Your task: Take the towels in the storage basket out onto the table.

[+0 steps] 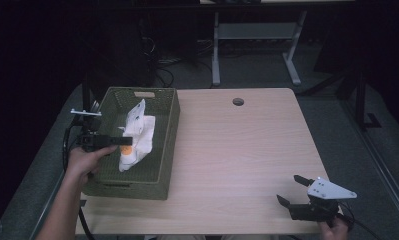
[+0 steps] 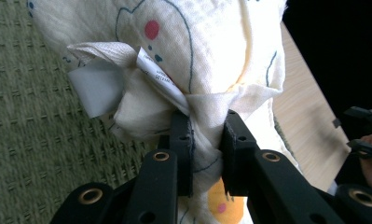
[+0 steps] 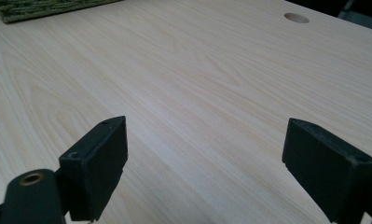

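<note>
L gripper (image 2: 206, 140) clamped on cloth (image 2: 193, 42); R gripper (image 3: 207, 163) wide.

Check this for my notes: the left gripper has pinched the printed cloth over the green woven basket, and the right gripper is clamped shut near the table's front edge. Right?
Not quite. The right gripper stands open, nothing between its jaws, as the right gripper view shows. The left gripper does pinch the printed cloth over the green woven basket.

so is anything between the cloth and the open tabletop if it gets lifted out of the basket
Only the basket's right wall stands between them. The left hand-held gripper is shut on the printed cloth inside the basket; beyond the wall the table looks bare up to the right hand-held gripper.
</note>
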Demonstrator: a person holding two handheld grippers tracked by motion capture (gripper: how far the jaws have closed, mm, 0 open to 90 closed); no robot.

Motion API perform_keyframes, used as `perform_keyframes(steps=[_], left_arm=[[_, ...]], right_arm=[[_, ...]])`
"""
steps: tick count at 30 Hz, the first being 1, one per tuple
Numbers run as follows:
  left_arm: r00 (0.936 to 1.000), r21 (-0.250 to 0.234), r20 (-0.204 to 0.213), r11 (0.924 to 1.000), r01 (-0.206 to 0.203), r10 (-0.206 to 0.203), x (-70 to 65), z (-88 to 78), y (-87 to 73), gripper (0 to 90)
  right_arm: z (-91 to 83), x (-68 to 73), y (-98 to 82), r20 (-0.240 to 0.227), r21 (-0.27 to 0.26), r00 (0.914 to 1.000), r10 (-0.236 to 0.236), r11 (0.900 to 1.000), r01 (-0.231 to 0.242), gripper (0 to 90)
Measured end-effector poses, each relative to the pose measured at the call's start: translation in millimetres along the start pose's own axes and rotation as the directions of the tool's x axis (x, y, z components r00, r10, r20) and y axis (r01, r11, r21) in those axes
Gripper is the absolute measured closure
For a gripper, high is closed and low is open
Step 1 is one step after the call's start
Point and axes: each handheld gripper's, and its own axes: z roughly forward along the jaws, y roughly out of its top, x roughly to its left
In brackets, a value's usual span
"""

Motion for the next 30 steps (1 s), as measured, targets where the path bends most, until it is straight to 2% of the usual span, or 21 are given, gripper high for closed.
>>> perform_keyframes(steps=[9,15,16,20,22,30], left_arm=[[0.9984,-0.052,0.048,0.9982,0.032,-0.029,0.8,-13.4,-0.2,77.8],[0.9966,-0.081,0.08,0.9964,0.028,-0.021,-1.2,-19.8,0.5,77.8],[0.9952,-0.088,0.093,0.9954,0.037,-0.029,-2.0,-21.0,0.4,77.8],[0.994,-0.089,0.107,0.9955,0.033,-0.024,-3.2,-21.3,0.6,77.7],[0.9915,-0.092,0.129,0.9954,0.027,-0.015,-5.7,-21.1,1.0,77.7],[0.9864,-0.105,0.164,0.9941,0.027,-0.009,-13.7,-20.4,5.3,77.5]], right_arm=[[-2.2,-1.3,-0.7,0.007,-0.006,1.0,0.007,1.0,-0.007,13.7],[-0.7,-0.7,-0.1,-0.003,-0.003,1.0,0.0,1.0,0.0,13.7],[-1.0,-0.7,0.1,-0.003,-0.003,1.0,-0.001,1.0,0.001,13.7],[-1.9,-0.7,-0.1,0.0,-0.007,1.0,0.003,1.0,-0.003,13.7],[-2.7,-1.2,-0.4,0.002,-0.007,1.0,0.004,1.0,-0.004,13.7],[-3.2,-0.8,-0.1,-0.003,-0.012,1.0,0.0,1.0,0.0,13.7]])
